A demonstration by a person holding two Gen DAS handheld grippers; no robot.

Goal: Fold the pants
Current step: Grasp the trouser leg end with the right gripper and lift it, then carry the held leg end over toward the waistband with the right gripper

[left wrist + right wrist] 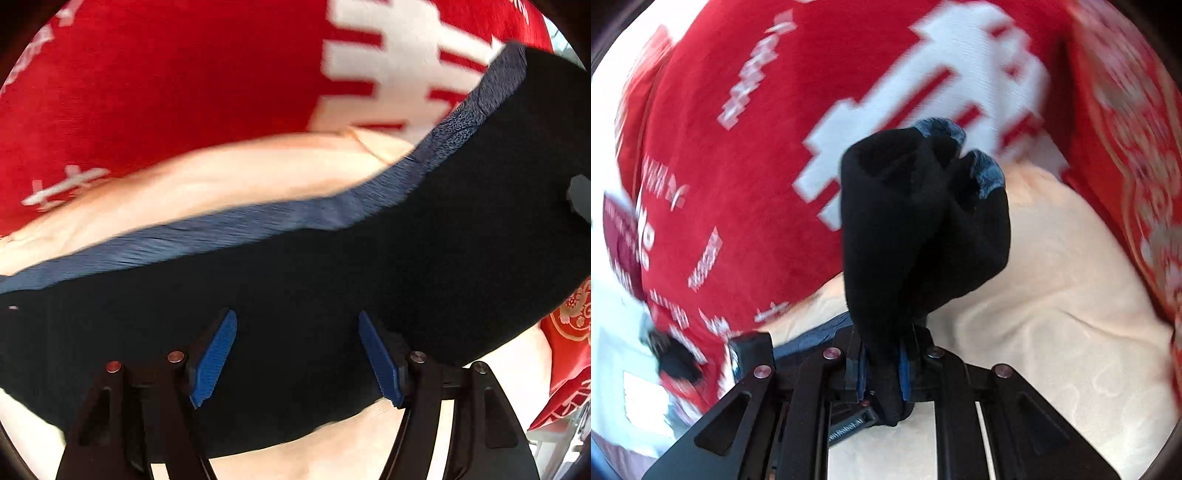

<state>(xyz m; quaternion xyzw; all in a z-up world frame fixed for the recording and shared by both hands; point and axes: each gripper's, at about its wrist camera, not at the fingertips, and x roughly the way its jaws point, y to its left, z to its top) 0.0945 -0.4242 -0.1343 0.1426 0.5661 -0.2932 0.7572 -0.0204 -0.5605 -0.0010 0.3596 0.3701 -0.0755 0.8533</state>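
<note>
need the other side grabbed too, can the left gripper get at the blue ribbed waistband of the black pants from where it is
Probably yes. The left gripper is open, its jaws spread above the black pants, and the blue ribbed waistband lies just ahead with nothing in between. The right gripper is shut on another part of the pants.

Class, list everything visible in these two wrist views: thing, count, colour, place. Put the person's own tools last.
pants: one, black with blue waistband, spread on the cream cover, one end bunched up in the right tool
cream cover: one, pale cream, beneath the pants
red blanket: one, red with white lettering, behind the cover
left tool: one, black with blue pads, open over the pants
right tool: one, black, shut on the pants
</note>
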